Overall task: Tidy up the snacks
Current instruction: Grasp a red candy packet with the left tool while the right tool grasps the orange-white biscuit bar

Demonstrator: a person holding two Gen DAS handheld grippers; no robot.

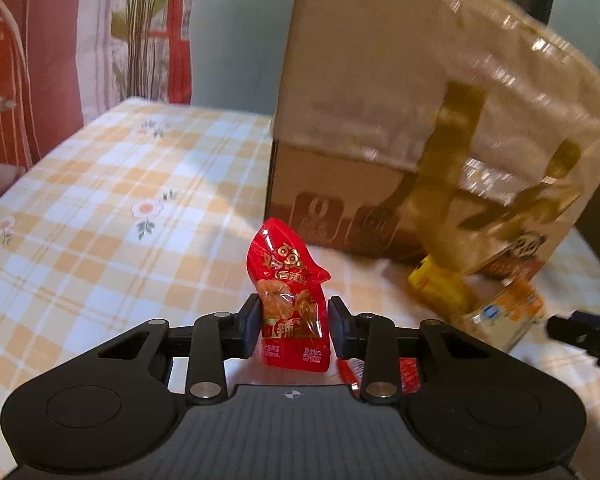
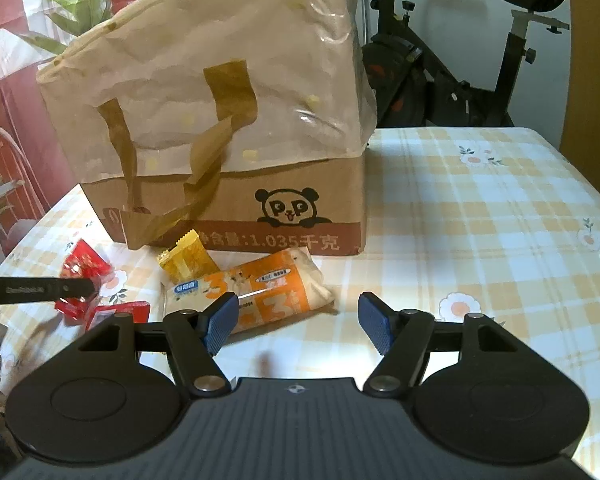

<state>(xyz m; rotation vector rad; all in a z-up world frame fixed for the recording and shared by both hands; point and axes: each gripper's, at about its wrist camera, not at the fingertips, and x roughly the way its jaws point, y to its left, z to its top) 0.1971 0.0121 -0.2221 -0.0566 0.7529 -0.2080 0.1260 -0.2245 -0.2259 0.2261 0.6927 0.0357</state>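
Note:
My left gripper [image 1: 292, 326] is shut on a red snack packet [image 1: 290, 296] and holds it upright above the checked tablecloth [image 1: 100, 216]; the same packet shows in the right wrist view [image 2: 85, 267] with the left gripper's finger across it. My right gripper [image 2: 298, 322] is open and empty, just in front of an orange-and-white snack pack [image 2: 272, 290]. A yellow snack packet [image 2: 188, 258] lies behind that pack, near the box. More red packets [image 2: 120, 312] lie flat at the left.
A cardboard box [image 2: 292, 216] with a panda print, lined with a translucent plastic bag [image 2: 220, 80], stands at the back of the table. An exercise bike [image 2: 452, 60] stands behind the table. Red curtains and plants are at the left.

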